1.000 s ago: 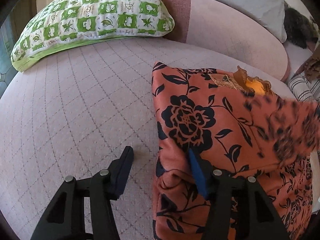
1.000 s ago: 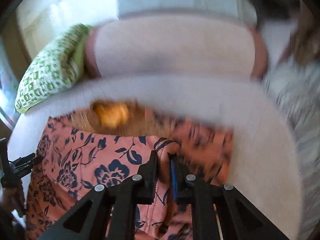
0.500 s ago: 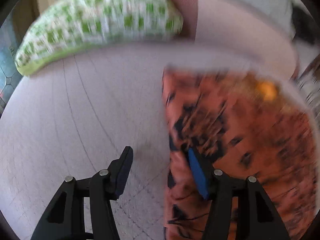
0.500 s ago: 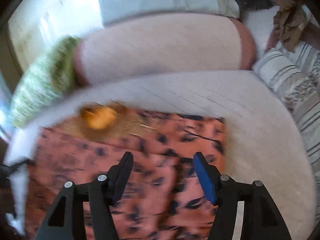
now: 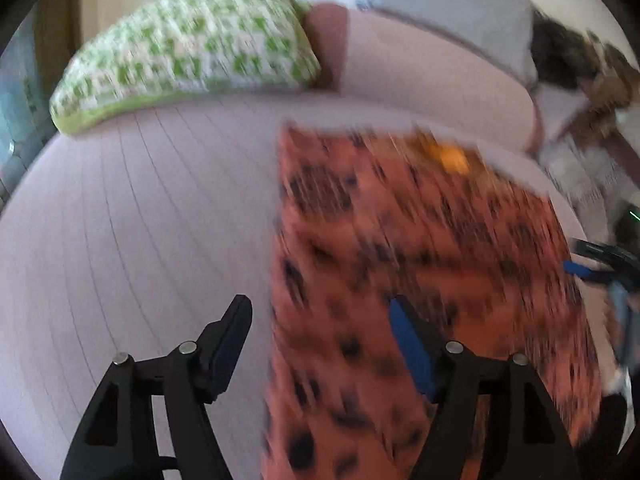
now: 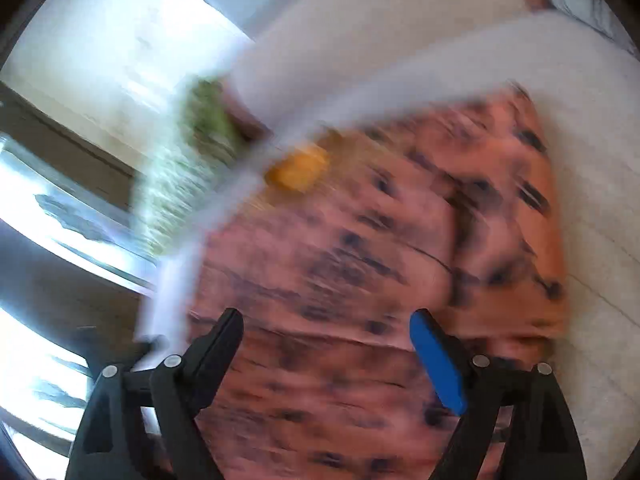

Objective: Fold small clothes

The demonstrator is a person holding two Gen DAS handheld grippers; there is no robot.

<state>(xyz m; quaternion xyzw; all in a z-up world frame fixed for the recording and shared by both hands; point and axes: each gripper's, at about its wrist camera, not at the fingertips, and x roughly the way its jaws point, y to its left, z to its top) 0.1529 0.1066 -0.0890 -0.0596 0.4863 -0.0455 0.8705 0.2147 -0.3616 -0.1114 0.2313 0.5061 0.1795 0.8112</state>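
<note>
An orange garment with a dark floral print (image 5: 420, 264) lies folded flat on the pink quilted sofa seat (image 5: 140, 220); both views are motion-blurred. A yellow-orange patch (image 5: 452, 158) shows at its far edge. My left gripper (image 5: 320, 320) is open and empty over the garment's left edge, its blue-padded finger above the cloth. My right gripper (image 6: 328, 328) is open and empty above the garment (image 6: 380, 240). The right gripper also shows at the right edge of the left wrist view (image 5: 592, 260).
A green-and-white checked pillow (image 5: 192, 60) lies at the back left of the sofa, against the pink backrest (image 5: 432, 68). A pale blue cushion (image 5: 452, 8) sits above it. More clothes (image 5: 580, 168) are piled at the right. A window (image 6: 60, 200) is on the left.
My right gripper opened and let go of the garment, then swung and tilted. The folded-over flap now lies flat. My left gripper stayed open and shifted slightly.
</note>
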